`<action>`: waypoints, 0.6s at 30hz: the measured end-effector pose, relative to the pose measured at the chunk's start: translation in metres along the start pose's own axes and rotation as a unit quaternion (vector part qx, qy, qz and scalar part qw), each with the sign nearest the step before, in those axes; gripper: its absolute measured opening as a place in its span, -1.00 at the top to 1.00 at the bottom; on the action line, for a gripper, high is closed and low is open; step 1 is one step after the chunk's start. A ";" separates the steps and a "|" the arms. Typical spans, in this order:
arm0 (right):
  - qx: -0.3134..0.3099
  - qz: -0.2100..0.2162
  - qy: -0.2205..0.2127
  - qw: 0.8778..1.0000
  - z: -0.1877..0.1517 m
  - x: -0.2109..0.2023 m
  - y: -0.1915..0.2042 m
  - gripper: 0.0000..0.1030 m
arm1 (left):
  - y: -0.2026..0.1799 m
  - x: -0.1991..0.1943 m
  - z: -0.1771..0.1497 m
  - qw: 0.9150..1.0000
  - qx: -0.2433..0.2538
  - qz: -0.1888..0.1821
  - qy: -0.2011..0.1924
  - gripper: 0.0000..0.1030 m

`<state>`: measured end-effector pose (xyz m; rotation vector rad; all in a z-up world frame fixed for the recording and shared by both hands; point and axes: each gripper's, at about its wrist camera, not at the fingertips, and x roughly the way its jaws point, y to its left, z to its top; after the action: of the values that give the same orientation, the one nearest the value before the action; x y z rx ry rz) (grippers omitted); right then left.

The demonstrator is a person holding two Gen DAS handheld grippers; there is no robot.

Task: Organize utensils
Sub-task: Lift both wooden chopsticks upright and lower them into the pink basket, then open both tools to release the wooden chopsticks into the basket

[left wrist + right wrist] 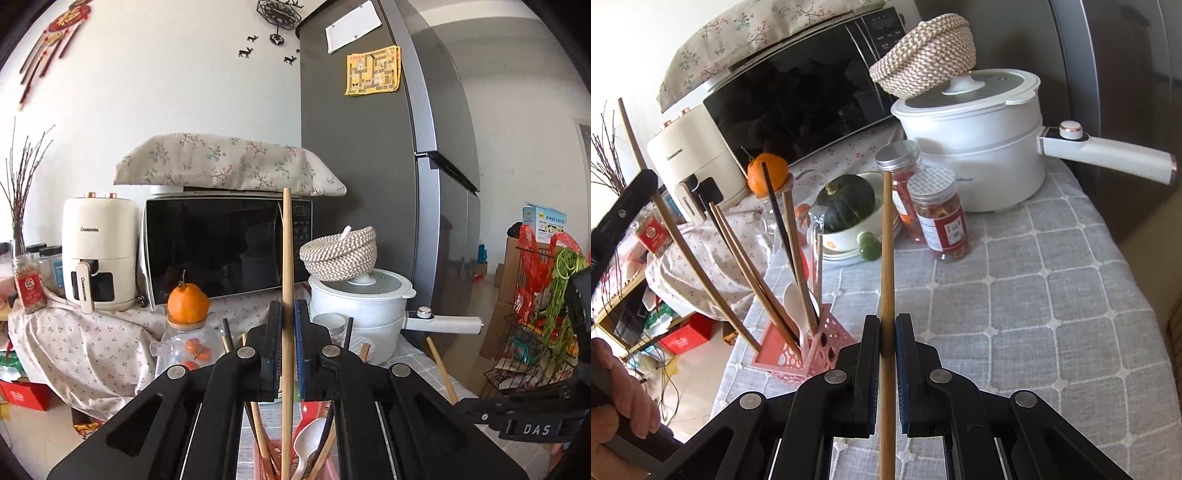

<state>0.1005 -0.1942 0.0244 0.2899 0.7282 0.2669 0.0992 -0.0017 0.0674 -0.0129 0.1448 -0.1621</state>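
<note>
Partly done, by the look of it: several chopsticks and a white spoon (793, 295) already standing in the pink holder (798, 354), two more chopsticks in hand and not yet placed. Left gripper (289, 314) clamped narrow on a pale chopstick (287, 258), stick near upright, its lower end hanging over the holder below the jaws, so probably the nearer of the two to going in. Right gripper (887, 325) likewise pinched tight on a darker chopstick (886, 240), pointing away over the tabletop (1052, 295), holder ahead and to its left. No loose utensils visible on the grey cloth; anything lying outside both views unknown. Room for moving: left of the right gripper, crowded by leaning sticks, the other gripper's arm and a hand (624, 398); tabletop edge just left of the holder, with floor clutter below. Straight ahead, a bowl with a green squash (846, 201) and two jars (938, 214) near the stick's far tip. Further right, a white pot (979, 147) with handle jutting out, then open cloth, the widest free stretch.
</note>
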 end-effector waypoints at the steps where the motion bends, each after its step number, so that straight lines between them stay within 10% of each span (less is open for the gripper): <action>1: 0.000 0.000 -0.002 1.000 0.000 0.001 0.000 0.88 | 0.004 0.003 -0.007 1.000 -0.008 0.001 0.001 0.87; 14: -0.021 -0.004 -0.080 0.997 -0.001 -0.005 0.020 0.88 | 0.027 0.046 -0.050 0.990 -0.048 -0.032 0.129 0.83; 18: -0.027 0.004 -0.130 0.991 0.007 -0.015 0.038 0.88 | 0.026 0.040 -0.039 0.981 -0.044 -0.019 0.190 0.20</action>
<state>0.0891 -0.1648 0.0515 0.2696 0.4623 0.2501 0.1368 0.0178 0.0223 -0.0739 0.5338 -0.1944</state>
